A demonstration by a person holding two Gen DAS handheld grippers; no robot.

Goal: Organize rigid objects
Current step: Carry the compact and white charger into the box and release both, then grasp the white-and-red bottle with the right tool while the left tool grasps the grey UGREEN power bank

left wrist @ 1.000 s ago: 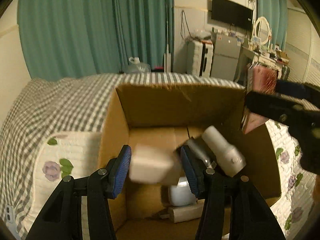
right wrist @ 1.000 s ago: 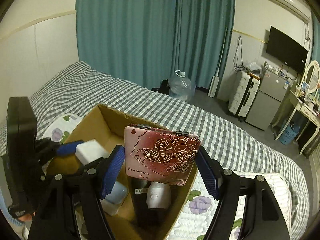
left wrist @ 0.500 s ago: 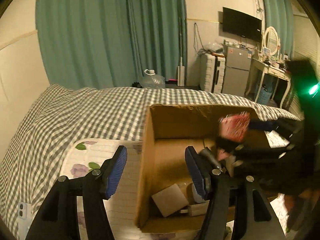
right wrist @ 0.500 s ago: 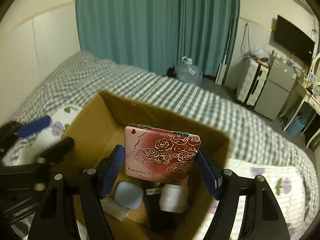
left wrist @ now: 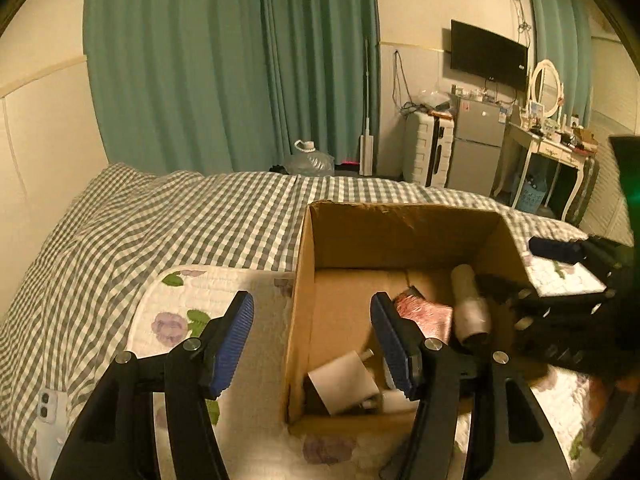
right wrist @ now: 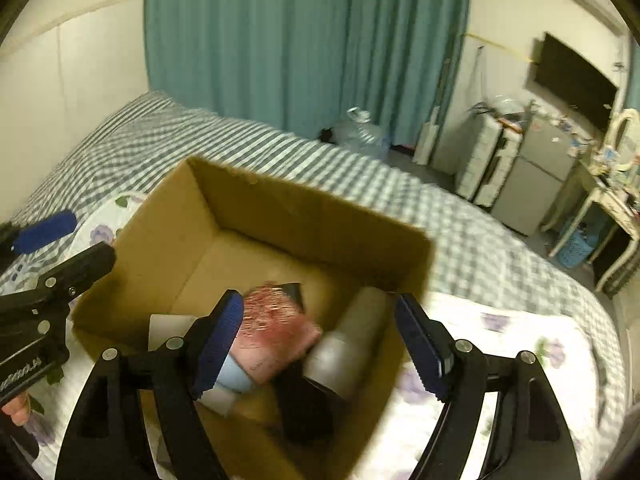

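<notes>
An open cardboard box (left wrist: 404,236) (right wrist: 168,240) sits on the bed. Inside lie a white block (left wrist: 344,384) (right wrist: 170,326), a grey cylinder (left wrist: 470,304) (right wrist: 352,340), a pale blue item (right wrist: 232,376) and a red rose-patterned compact (left wrist: 426,314) (right wrist: 276,328), which is blurred. My left gripper (left wrist: 312,344) (right wrist: 60,248) is open and empty, straddling the box's left wall. My right gripper (right wrist: 320,346) (left wrist: 560,272) hovers over the box with its jaws opening. The compact is below them and touches neither pad.
The box rests on a floral quilted pad (left wrist: 180,308) over a grey checked bedspread (left wrist: 160,220). A white phone (left wrist: 50,404) lies at the bed's near left. Beyond the bed are teal curtains, a water jug (left wrist: 308,160), a suitcase and a desk.
The left gripper let go of the white block, which now lies in the box, and drew back to the left. The right gripper released the red compact, which dropped into the box.
</notes>
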